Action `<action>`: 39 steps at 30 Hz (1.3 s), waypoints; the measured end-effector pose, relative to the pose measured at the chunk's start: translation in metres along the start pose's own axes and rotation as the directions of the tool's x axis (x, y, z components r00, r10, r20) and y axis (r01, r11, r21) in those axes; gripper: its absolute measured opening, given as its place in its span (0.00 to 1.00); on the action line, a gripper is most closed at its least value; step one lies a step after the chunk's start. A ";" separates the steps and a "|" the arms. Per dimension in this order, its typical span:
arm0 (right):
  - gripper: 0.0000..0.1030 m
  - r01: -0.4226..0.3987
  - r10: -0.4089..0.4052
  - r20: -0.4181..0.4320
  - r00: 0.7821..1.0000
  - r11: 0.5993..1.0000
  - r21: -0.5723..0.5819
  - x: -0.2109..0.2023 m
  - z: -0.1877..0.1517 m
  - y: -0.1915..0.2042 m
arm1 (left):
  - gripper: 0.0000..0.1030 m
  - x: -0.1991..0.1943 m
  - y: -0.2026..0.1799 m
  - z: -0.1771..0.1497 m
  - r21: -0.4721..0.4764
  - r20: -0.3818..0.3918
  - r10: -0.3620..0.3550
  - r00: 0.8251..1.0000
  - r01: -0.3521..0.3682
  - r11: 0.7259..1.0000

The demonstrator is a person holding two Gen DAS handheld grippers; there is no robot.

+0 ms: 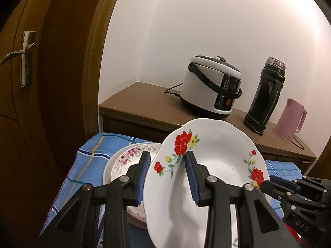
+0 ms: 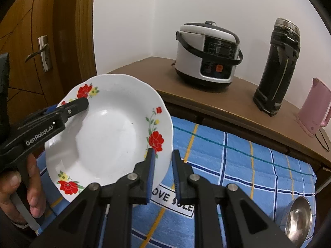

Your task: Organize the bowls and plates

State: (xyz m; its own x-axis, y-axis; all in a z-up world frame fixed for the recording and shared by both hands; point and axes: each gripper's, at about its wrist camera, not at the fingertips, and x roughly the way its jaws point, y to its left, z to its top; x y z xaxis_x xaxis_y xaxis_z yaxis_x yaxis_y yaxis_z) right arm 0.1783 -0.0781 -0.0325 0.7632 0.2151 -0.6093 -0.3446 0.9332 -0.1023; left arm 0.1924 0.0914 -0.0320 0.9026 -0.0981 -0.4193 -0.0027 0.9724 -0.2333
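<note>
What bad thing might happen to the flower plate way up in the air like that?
1. The left gripper holds the red-flowered plate by its rim only, tilted; it might slip and drop.
2. Below sits the pink-flowered plate; a fall could chip both.
3. The right gripper straddles the other rim, seemingly not yet clamped. If the left lets go early, nothing would hold the plate.

Pink-floral plate [image 1: 132, 155]: mostly hidden behind red-flower plate [image 1: 206, 165], whose lower rim is cut off by the frame bottom. Steel bowl [image 2: 298, 219], right of that plate, is clipped by the fisheye edge. Rice cooker [image 2: 206, 53] panel text is too small to be read.
</note>
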 end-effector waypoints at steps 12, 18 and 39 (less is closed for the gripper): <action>0.16 -0.011 0.011 0.007 1.000 1.000 -0.027 0.004 0.013 0.005 | 0.36 0.000 0.007 0.008 -0.024 0.000 0.018 1.000 -0.018 1.000; 0.16 -0.006 0.006 0.003 1.000 0.999 -0.032 0.011 0.018 0.006 | 0.36 0.007 0.011 0.009 -0.036 -0.005 0.026 1.000 -0.026 0.999; 0.17 -0.009 0.009 -0.009 1.000 0.999 -0.045 0.033 0.026 0.017 | 0.37 0.024 0.024 0.011 -0.067 -0.002 0.056 0.998 -0.056 0.996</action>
State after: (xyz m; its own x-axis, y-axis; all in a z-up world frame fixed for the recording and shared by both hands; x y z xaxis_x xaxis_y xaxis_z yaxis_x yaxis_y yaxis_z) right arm 0.2115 -0.0473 -0.0341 0.7553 0.2208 -0.6171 -0.3758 0.9173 -0.1319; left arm 0.2185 0.1143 -0.0377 0.9002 -0.0437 -0.4333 -0.0823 0.9600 -0.2678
